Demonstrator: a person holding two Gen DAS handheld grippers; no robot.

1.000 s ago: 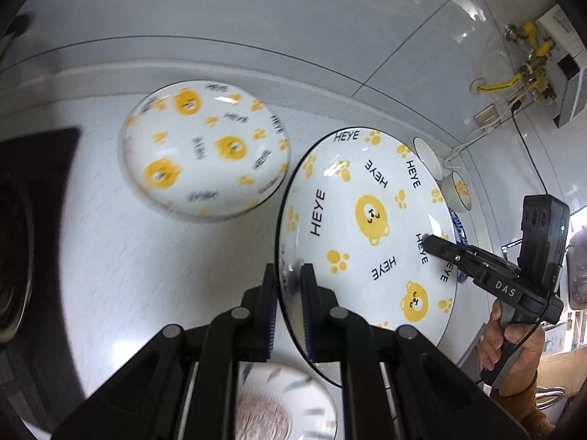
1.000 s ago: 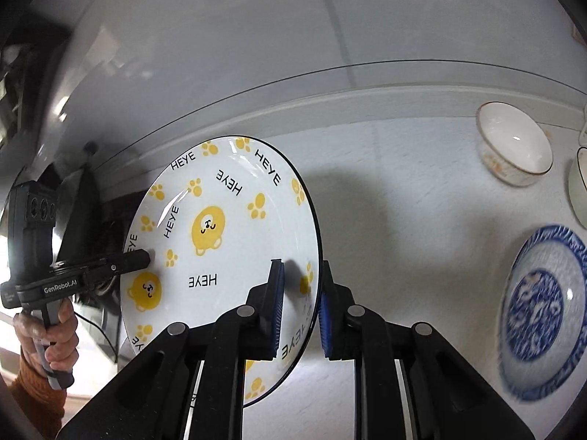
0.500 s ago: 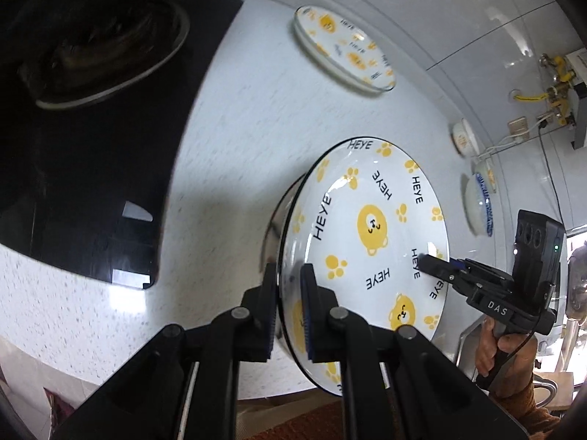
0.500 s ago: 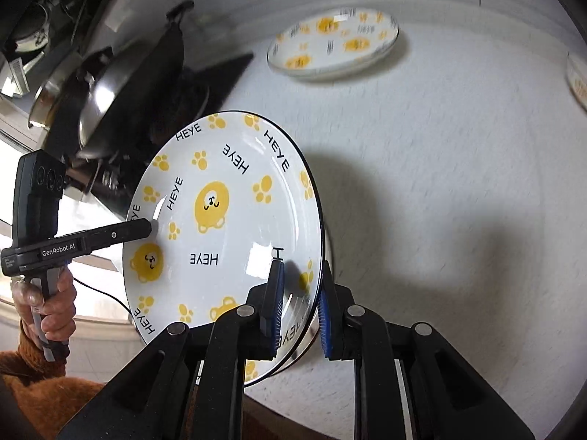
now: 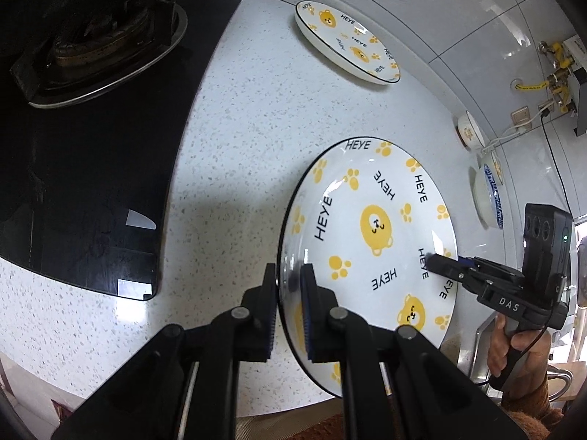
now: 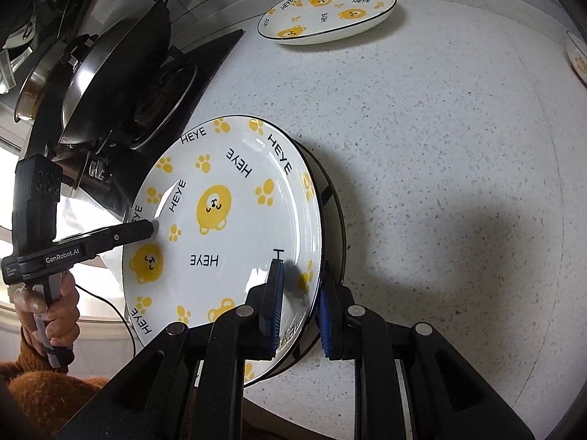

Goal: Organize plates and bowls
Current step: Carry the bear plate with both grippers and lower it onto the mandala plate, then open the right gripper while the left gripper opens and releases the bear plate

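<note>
Both grippers hold one white plate with yellow bears and "HEYE" lettering [image 5: 370, 242] [image 6: 223, 234] low over the speckled counter [image 5: 238, 139] near its front edge. My left gripper [image 5: 290, 286] is shut on its left rim and my right gripper [image 6: 299, 286] on its right rim. In the right wrist view a second dark rim [image 6: 339, 220] shows just behind the held plate. A matching bear plate [image 5: 348, 42] [image 6: 326, 13] lies flat at the back of the counter.
A black hob with a burner [image 5: 99, 36] and a steel wok [image 6: 110, 69] are at the left. A small bowl [image 5: 469, 130] and a blue-patterned plate [image 5: 489, 198] sit at the far right near the wall. A sink edge [image 5: 477, 344] lies behind the right hand.
Both grippers carried the plate from the back of the counter toward its front edge and lowered it, tilting down. Over the last half second the motion slowed.
</note>
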